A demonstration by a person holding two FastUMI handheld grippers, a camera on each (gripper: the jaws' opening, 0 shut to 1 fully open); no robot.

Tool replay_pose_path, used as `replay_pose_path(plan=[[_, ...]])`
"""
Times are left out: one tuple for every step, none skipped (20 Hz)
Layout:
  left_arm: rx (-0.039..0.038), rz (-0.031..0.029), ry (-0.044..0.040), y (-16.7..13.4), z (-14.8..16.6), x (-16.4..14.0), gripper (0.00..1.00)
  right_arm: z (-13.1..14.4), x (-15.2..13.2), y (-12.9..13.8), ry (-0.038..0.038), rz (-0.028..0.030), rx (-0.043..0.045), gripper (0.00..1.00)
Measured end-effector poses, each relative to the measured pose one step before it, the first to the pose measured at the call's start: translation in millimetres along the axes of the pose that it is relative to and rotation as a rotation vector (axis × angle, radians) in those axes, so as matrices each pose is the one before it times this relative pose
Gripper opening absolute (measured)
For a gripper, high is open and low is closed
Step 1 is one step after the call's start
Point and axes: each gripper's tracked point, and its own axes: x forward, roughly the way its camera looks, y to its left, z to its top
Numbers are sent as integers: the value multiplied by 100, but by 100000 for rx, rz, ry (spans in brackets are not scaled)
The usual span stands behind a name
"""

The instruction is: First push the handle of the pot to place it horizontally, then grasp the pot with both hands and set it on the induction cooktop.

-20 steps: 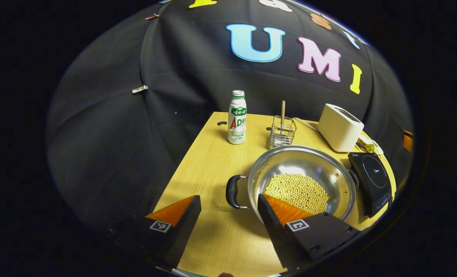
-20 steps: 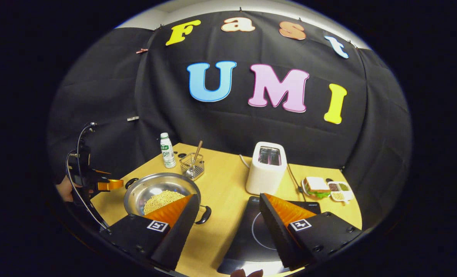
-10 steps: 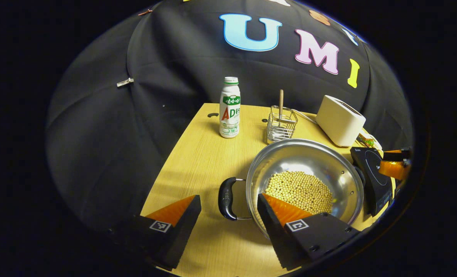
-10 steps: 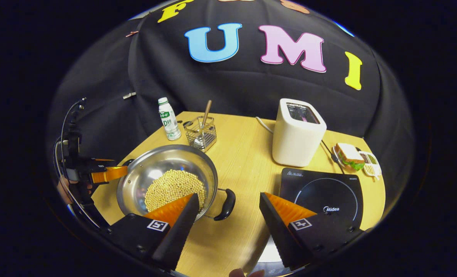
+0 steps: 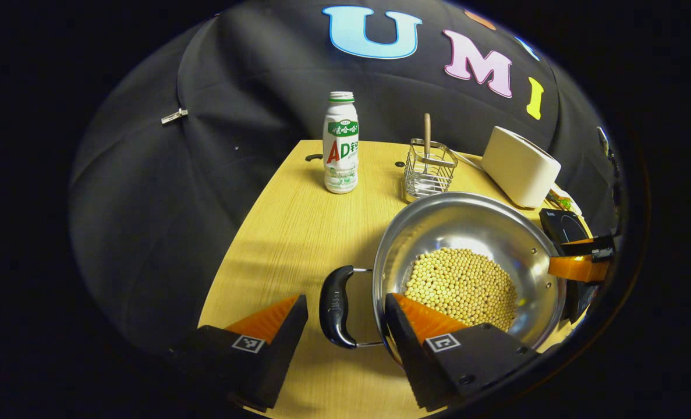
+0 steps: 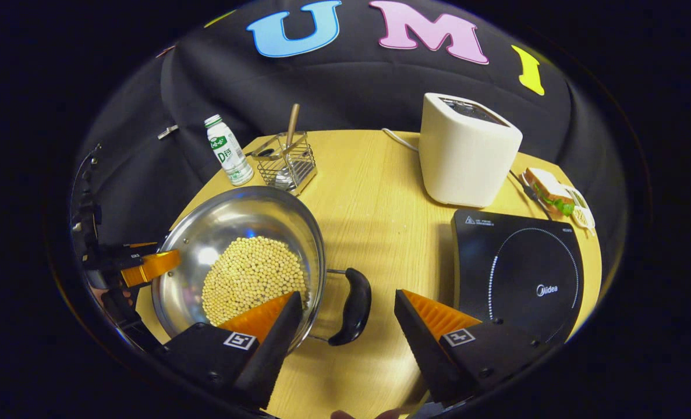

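The pot [image 5: 467, 262] is sitting at lower right in the left gripper view, one handle [image 5: 335, 305] lying between the wide-spread fingers of the left gripper [image 5: 345, 317], while the right gripper [image 6: 345, 317] is likewise gaping around the other handle [image 6: 352, 305].

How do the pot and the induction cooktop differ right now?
The pot is round, shiny steel, holding pale beans; the induction cooktop is a flat black slab with nothing on it. An open gripper brackets each pot handle; none is at the cooktop. Both sit on the wooden table, apart.
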Motion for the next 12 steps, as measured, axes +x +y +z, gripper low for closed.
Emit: replay_pose_path(plan=[[-362,-640,721,-152,-102,199,83,-254,483,68,1372,-34,896,100],[-397,-878,518,-192,-182,258,83,-222,345,110,1380,-227,567,100],[-242,-493,211,-101,-15,160,81,-313,373,271,1459,194,685,99],[-257,-17,-112,17,-53,207,81,-153,407,241,1305,592,1100,99],[-271,81,251,73,-3,231,78,-150,336,142,1111,492,1652,98],[-287,-528,128,-81,-113,153,78,37,276,92,802,23,1586,94],[-79,-734,428,-172,-70,150,77,-121,362,130,1030,-182,1512,91],[-2,-876,433,-240,-68,130,75,-119,231,175,1149,-44,1263,86],[37,382,298,14,40,104,72,-218,403,85,1042,-39,680,86],[-73,263,-21,74,19,190,70,-61,243,-265,747,-1117,-120,86],[-46,-71,38,-34,72,-55,69,-250,244,-203,1021,-733,-299,79],[-144,17,53,-51,-50,202,69,-212,54,-171,440,-929,230,71]])
